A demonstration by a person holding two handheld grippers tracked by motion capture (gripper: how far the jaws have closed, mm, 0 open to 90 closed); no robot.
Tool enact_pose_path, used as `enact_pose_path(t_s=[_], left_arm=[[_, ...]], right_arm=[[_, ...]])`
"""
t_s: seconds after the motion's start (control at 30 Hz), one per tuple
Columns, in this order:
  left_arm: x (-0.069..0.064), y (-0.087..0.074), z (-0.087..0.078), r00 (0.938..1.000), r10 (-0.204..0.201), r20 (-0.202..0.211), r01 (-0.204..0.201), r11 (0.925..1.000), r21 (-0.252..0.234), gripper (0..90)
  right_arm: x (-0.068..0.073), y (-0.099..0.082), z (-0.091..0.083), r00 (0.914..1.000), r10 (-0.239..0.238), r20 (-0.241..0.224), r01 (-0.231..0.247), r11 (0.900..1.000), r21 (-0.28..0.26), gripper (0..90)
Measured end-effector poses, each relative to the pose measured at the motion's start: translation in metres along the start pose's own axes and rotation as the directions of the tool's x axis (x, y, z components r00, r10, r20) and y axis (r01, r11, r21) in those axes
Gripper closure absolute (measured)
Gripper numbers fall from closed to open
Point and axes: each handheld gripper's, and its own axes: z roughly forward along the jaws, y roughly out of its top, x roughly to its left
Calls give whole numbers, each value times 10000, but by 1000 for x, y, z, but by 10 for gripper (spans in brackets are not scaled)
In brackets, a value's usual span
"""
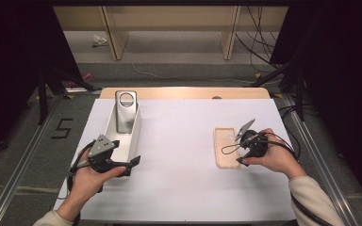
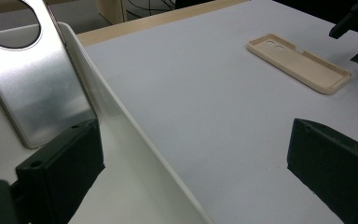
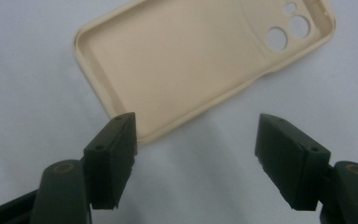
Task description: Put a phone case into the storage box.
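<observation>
One phone case (image 3: 182, 56); one tray (image 1: 134, 136) — two grippers.

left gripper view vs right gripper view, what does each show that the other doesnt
The left gripper view alone gives the white tray with the metal stand leaning in it, one of its fingers inside the tray wall. The right gripper view alone gives the case's inside up close, its open fingers spread at the near end. Both share the beige phone case lying on the white table.
</observation>
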Motion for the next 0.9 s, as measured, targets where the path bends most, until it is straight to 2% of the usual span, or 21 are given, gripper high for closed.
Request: enact_pose_path(t_s=[0.13,0.23,0.27,0.3,0.43,0.63,0.7,0.83,0.9], left_arm=[[0,-1,0,10000,27,-12,-27,10000,16,31],[0,-1,-1,10000,59,-16,-59,10000,-16,31],[0,-1,-1,10000,77,-4,-77,10000,-27,31],[0,0,-1,10000,90,-3,-90,10000,-34,31],[0,-1,-2,9999,161,-15,-162,9998,-97,31],[0,-1,-2,9998,190,-45,-190,9997,-133,31],[0,-1,-2,9998,195,-47,-195,9996,-187,31],[1,-1,-2,9996,258,-67,-260,9994,-233,31],[1,-2,-1,9995,301,-79,-303,9992,-273,31]], right_arm=[[3,4,-3,9995,-318,57,318,9994,-96,289],[10,8,-5,9981,-617,-1,617,9980,-151,285],[15,11,-4,9964,-845,-54,844,9964,-106,277],[15,11,-4,9964,-845,-54,844,9964,-106,277],[25,18,1,9887,-1490,-181,1492,9887,104,276],[32,24,7,9832,-1805,-253,1813,9829,329,313],[34,26,12,9781,-2065,-256,2076,9767,542,324],[35,27,15,9749,-2217,-228,2228,9716,792,335],[36,27,16,9740,-2251,-264,2265,9711,751,340]])
